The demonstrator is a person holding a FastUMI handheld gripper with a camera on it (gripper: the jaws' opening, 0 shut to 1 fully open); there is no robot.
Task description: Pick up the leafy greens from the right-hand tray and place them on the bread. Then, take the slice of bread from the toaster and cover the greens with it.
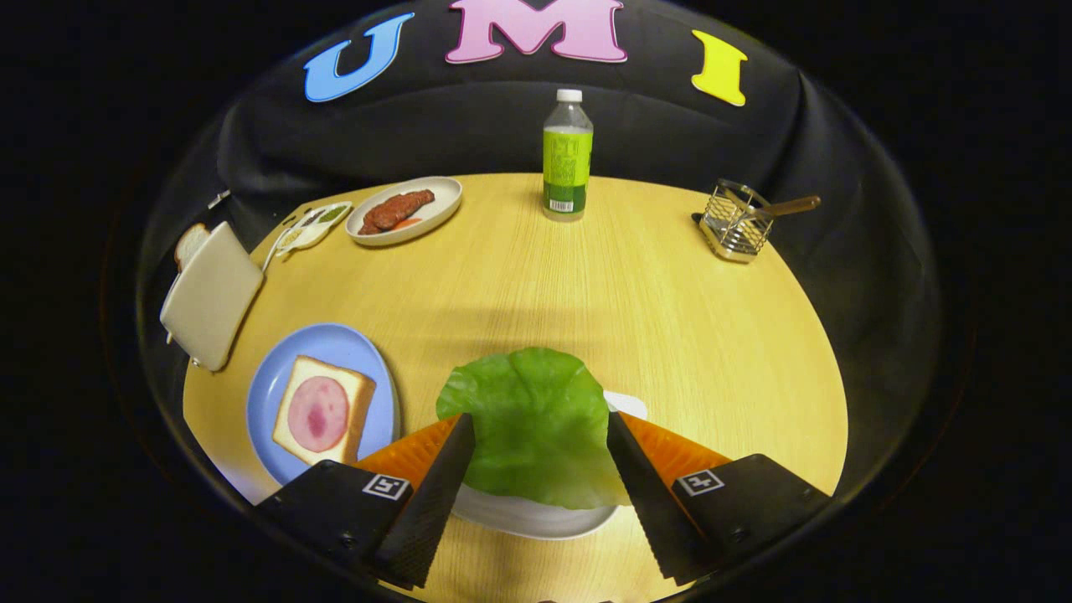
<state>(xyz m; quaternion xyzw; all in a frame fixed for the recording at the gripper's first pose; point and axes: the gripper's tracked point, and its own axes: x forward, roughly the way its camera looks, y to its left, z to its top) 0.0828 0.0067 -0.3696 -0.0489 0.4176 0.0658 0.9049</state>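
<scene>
right now the tongs (540, 427) are spread wide, one finger on each side of the single leaf of greens (532, 423). the leaf lies between the fingers on a white tray (536, 519), draping over the tray's near rim; whether the pads actually press on the leaf cannot be told, but a gap seems to show at both sides.

just left of the tongs sits one blue plate (327, 343) carrying one slice of bread (322, 410) topped with a round of pink ham (318, 414). the plate's right rim comes close to the left finger. further left, at the surface's edge, stands one pale toaster (209, 297) with one slice of toast (191, 243) poking from its top.

the round wooden surface (603, 301) is open across its middle and right half, with bare wood stretching from the leaf to the far things. along the far edge, counted left to right: one small sauce dish (314, 224), one oval dish (410, 213) holding a piece of brown meat (398, 209), one bottle (567, 155) with a green label and white cap, and one wire rack (737, 222) with a wooden-handled utensil (787, 207) lying in it. the rack stands near the far right rim, the toaster partly over the left rim.
</scene>
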